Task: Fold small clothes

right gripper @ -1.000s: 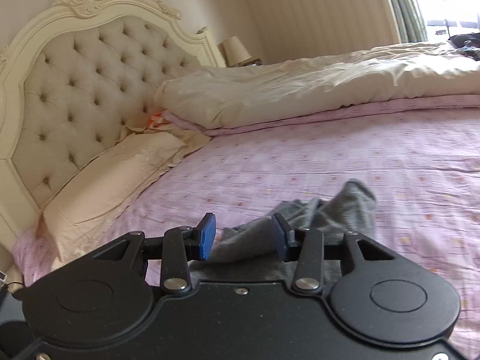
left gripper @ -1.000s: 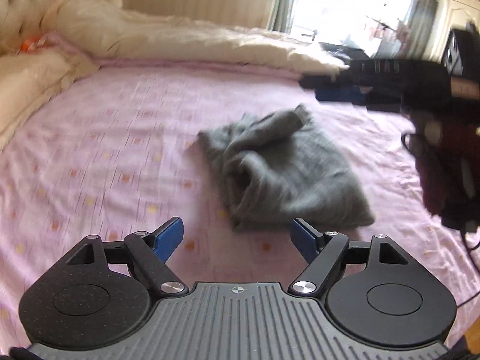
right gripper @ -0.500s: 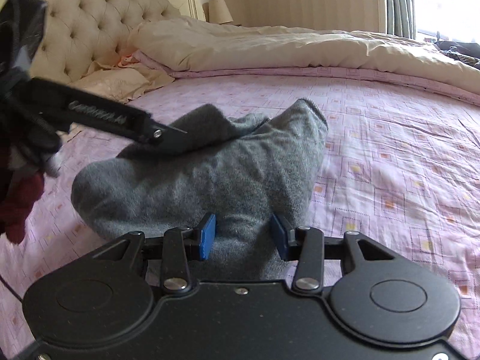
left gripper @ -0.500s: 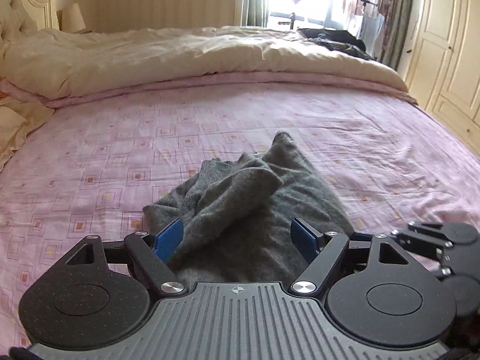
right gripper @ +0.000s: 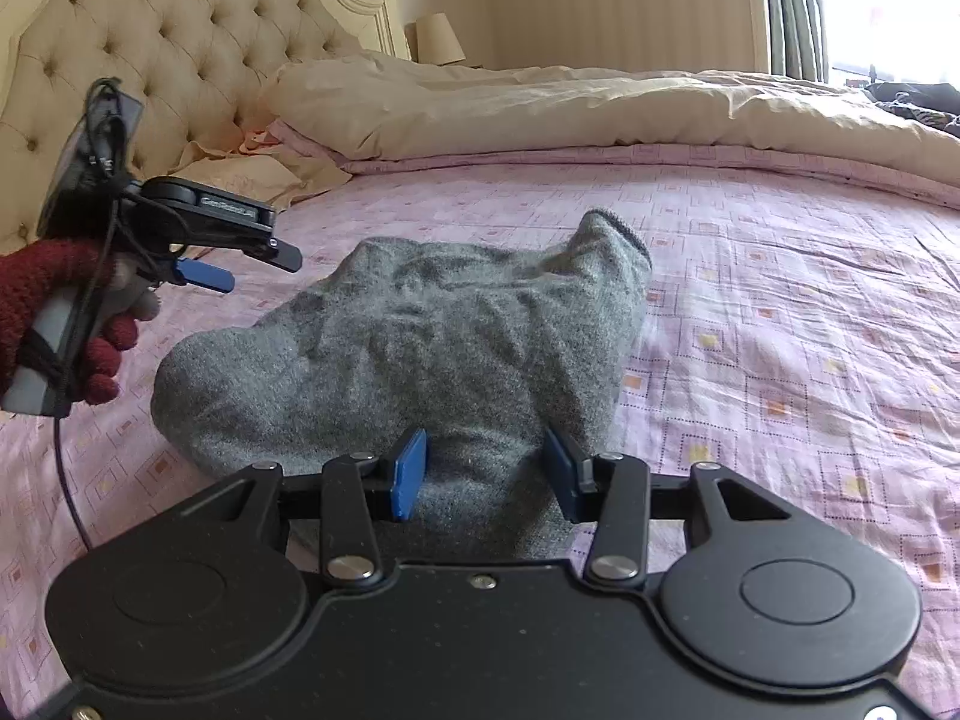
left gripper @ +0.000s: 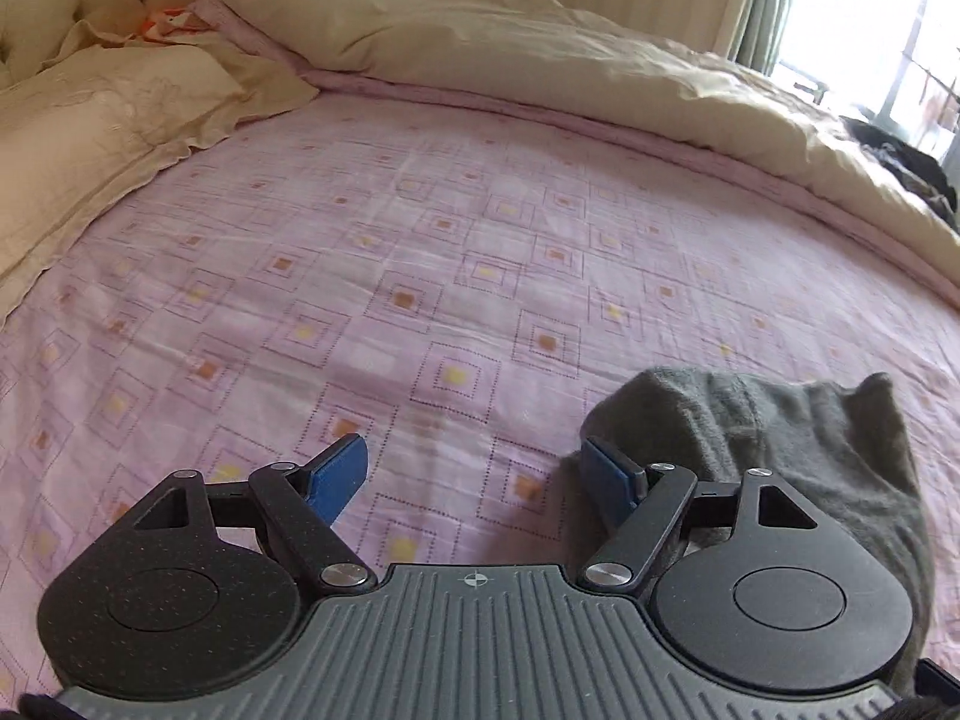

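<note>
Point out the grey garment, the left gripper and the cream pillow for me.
grey garment (right gripper: pixel 420 324): right wrist view, middle of the rumpled knit.
left gripper (right gripper: pixel 240 267): right wrist view, between its fingertips.
cream pillow (left gripper: pixel 102 120): left wrist view, top face.

Left gripper (left gripper: pixel 480 477): we hold its jaws wide apart, tilted downward, nothing clamped.
Right gripper (right gripper: pixel 487 471): jaws half apart.
Left hand (right gripper: pixel 57 324): gloved, gripping our handle.

Grey sock (right gripper: pixel 420 348) fuzzy knit; bedsheet (left gripper: pixel 420 252) smooth printed cloth; headboard (right gripper: pixel 180 60) tufted upholstery
</note>
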`<action>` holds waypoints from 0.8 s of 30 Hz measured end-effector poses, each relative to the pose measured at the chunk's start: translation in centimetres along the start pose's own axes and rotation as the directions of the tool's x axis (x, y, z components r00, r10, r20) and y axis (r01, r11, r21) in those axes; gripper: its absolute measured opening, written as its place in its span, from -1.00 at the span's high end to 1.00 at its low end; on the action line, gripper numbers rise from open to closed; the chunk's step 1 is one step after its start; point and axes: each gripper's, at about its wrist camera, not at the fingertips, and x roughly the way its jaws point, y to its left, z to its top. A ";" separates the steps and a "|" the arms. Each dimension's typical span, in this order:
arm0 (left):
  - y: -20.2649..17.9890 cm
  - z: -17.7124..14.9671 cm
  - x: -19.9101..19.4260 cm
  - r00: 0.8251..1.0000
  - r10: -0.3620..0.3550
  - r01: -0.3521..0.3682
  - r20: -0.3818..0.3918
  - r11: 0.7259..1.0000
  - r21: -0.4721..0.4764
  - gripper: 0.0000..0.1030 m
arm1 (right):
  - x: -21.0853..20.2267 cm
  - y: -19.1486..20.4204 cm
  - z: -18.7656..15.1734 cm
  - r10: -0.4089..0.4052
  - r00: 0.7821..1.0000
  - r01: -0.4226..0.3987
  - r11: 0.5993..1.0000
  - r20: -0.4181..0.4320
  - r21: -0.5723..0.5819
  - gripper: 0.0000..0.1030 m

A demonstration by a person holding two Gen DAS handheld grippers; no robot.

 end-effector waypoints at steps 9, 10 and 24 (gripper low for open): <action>-3.9 -4.1 -8.9 0.963 -0.214 0.173 0.165 0.958 0.230 -0.50 | -1.0 1.7 0.2 -0.019 0.999 0.020 0.999 0.030 -0.049 -0.16; -4.2 -5.0 -8.9 0.965 -0.208 0.165 0.158 0.955 0.248 -0.50 | -0.8 1.7 -0.3 -0.027 1.000 0.027 0.998 0.011 -0.051 -0.16; -0.6 -10.1 -4.2 0.982 -0.188 0.189 -0.032 0.979 0.070 -0.56 | -0.3 -0.8 3.6 0.088 0.995 -0.088 0.996 0.049 0.002 -0.19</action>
